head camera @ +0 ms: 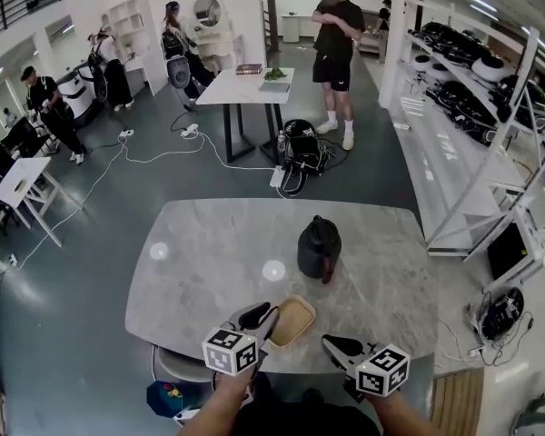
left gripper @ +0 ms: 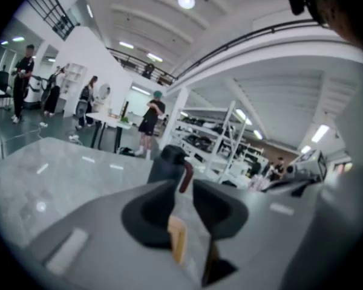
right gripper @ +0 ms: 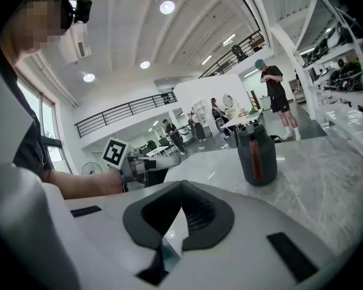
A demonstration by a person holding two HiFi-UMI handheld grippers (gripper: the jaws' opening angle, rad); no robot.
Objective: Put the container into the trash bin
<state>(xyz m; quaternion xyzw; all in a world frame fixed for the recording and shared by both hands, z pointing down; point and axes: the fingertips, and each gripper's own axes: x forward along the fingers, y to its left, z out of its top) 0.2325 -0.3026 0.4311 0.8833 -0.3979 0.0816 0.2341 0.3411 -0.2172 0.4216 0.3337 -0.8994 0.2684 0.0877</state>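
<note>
A shallow tan container (head camera: 292, 320) is at the near edge of the marble table (head camera: 209, 262). My left gripper (head camera: 265, 320) is shut on its left rim. In the left gripper view the tan rim (left gripper: 176, 239) stands on edge between the dark pads of the left gripper (left gripper: 183, 189). My right gripper (head camera: 332, 343) is a little to the right of the container, apart from it. In the right gripper view the right gripper (right gripper: 181, 186) has its tips together with nothing in them. Under the table's near-left edge a grey round rim (head camera: 180, 364) shows; I cannot tell whether it is the bin.
A black jug (head camera: 319, 248) with a reddish handle stands mid-table, beyond the container; the jug (right gripper: 257, 153) is ahead of the right gripper. A blue object (head camera: 166, 396) lies on the floor at the lower left. People, a white table (head camera: 247, 87) and shelving (head camera: 472, 107) are farther off.
</note>
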